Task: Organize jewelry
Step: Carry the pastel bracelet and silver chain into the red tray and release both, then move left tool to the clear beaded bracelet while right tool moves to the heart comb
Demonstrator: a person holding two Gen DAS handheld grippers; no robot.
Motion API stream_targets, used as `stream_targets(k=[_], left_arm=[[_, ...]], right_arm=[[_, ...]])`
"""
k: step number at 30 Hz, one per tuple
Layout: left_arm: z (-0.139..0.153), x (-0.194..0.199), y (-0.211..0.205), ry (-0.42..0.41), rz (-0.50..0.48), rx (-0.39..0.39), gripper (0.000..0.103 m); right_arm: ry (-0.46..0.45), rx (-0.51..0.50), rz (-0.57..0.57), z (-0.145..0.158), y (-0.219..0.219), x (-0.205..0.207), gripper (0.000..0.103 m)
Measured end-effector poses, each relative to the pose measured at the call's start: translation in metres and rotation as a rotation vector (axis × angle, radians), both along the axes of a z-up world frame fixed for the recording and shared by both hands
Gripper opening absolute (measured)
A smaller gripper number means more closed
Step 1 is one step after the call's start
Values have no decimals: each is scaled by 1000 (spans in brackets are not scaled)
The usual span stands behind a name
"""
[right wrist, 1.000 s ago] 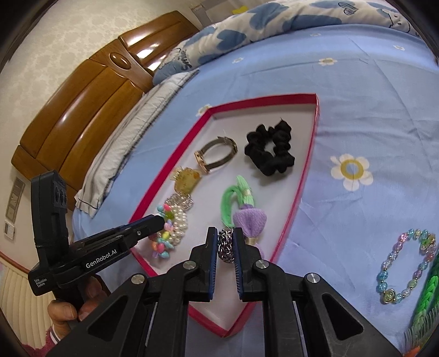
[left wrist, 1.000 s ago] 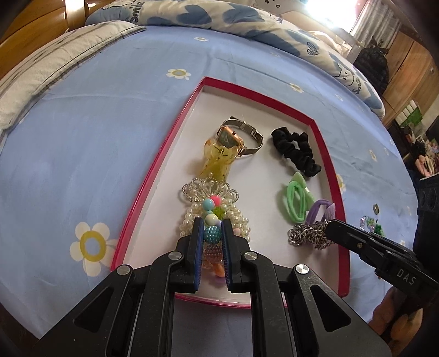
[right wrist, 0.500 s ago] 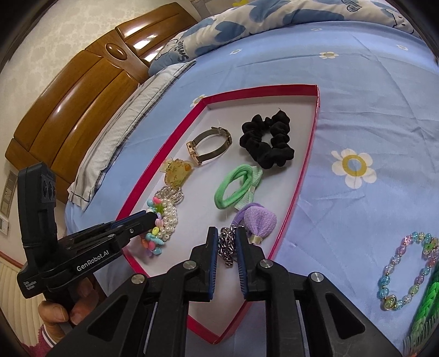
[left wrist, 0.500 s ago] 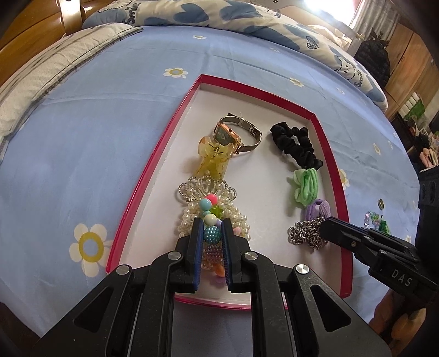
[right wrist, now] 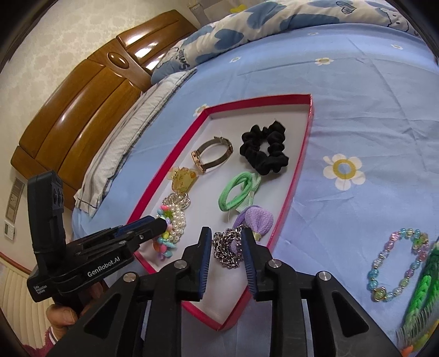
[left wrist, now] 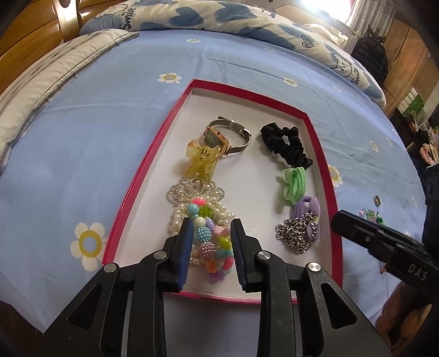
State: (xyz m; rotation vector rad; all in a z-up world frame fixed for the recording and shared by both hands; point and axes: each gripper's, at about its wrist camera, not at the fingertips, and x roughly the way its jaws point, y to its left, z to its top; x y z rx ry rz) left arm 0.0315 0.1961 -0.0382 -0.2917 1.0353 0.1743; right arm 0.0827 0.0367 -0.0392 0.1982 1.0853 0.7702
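A red-rimmed white tray (left wrist: 142, 175) (right wrist: 299, 164) lies on the blue bedsheet. My left gripper (left wrist: 210, 222) is open, its jaws on either side of a colourful bead bracelet (left wrist: 212, 247) that lies on the tray over a pearl bracelet (left wrist: 178, 217). My right gripper (right wrist: 227, 232) is open around a silver chain (right wrist: 226, 251) (left wrist: 297, 233) lying in the tray next to a purple hair tie (right wrist: 258, 219). Also in the tray are a crown clip (left wrist: 194, 189), a yellow clip (left wrist: 201, 162), a watch (left wrist: 225, 134), a black scrunchie (left wrist: 285, 147) and a green hair tie (left wrist: 293, 181).
On the sheet right of the tray lie a pastel bead bracelet (right wrist: 395, 263) and a green fuzzy item (right wrist: 422, 299). A pillow (right wrist: 123, 137), a wooden headboard (right wrist: 82, 104) and a patterned duvet (left wrist: 219, 16) are at the far side.
Both grippers have opened, letting go of the bead bracelet and the silver chain, which now lie on the tray. Both grippers have drawn back slightly.
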Motion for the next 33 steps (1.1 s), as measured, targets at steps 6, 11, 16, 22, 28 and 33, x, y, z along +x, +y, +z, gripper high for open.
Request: stream_targets(k=[6,11,16,22,28,33], left_arm=[[7,-5,-4,-14,-5,-10,39],[19,-15,-11,-39,-5,-26,47],[30,-22,-27,-57,-28,-34,48],[41,-24,-55,-72,-85,-35,50],[44,-24,-86,-74,-153,-35,51],[41,-24,-109,-68,-202,-32,51]], right_arm=[[-26,26,-30,16,-23,-6,34],[-65,8,-69,26,-53,-18,40],[-95,-29,-124,30,-92,-34,50],[-85,-44,-209,28,-140,-52,50],[-68,-49,-278,22,-174,-66,50],[-65,-62,-315,16,-191,-70,50]])
